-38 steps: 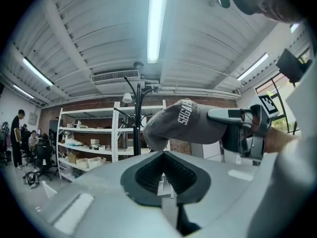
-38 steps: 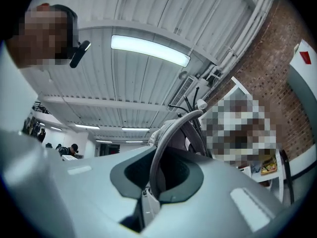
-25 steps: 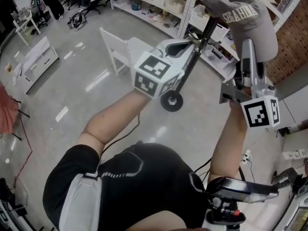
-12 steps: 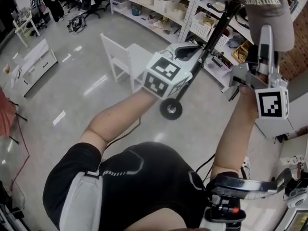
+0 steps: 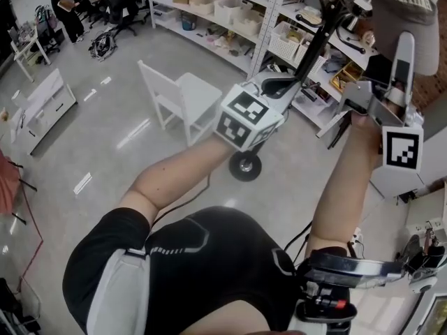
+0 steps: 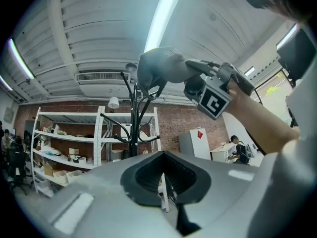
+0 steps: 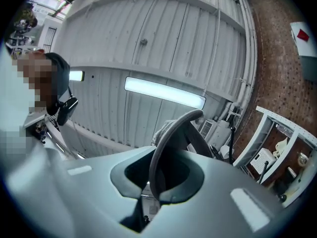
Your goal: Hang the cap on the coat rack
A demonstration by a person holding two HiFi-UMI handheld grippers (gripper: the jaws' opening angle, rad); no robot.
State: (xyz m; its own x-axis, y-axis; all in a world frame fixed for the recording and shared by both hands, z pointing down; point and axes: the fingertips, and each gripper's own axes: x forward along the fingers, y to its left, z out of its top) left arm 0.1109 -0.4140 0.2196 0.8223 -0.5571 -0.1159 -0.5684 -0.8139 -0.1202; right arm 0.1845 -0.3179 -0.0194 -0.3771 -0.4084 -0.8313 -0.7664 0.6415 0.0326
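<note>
Grey cap [image 5: 401,5] crown-up, brim down, clamped in right gripper [image 5: 404,44], left gripper [image 6: 166,192] closed, empty.

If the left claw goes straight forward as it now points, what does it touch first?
Probably the black metal coat rack: its pole stands almost straight ahead of the left claw, slightly left of centre. Depth is unclear.

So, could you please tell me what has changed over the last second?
The right gripper has lifted the cap higher, near the top of the coat rack. Its jaws stay shut on it; the left gripper, jaws together and empty, has barely shifted.
</note>
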